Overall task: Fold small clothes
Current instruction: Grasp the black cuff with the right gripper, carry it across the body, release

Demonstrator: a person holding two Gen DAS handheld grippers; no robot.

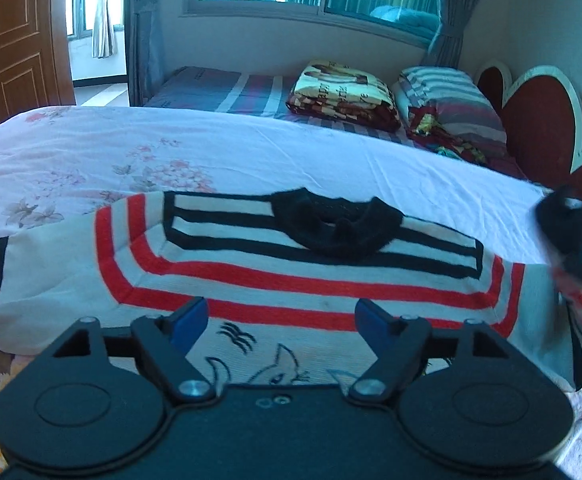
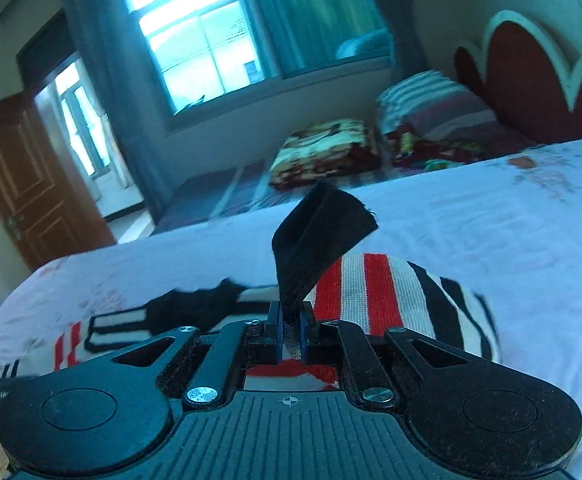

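A small white sweater (image 1: 291, 272) with red and black stripes and a black collar (image 1: 337, 226) lies flat on the bed, chest up. My left gripper (image 1: 281, 326) is open and empty, low over the sweater's chest near a cartoon print. My right gripper (image 2: 289, 330) is shut on the sweater's right sleeve at its black cuff (image 2: 319, 236), which sticks up above the jaws. The lifted sleeve (image 2: 391, 292) bends over behind it. In the left wrist view that lifted sleeve (image 1: 571, 236) shows blurred at the right edge.
The bed has a pale floral cover (image 1: 131, 152). A folded blanket (image 1: 343, 92), a striped pillow (image 1: 447, 100) and a red headboard (image 1: 539, 120) lie at the far side. A brown door (image 1: 15, 36) stands at the far left.
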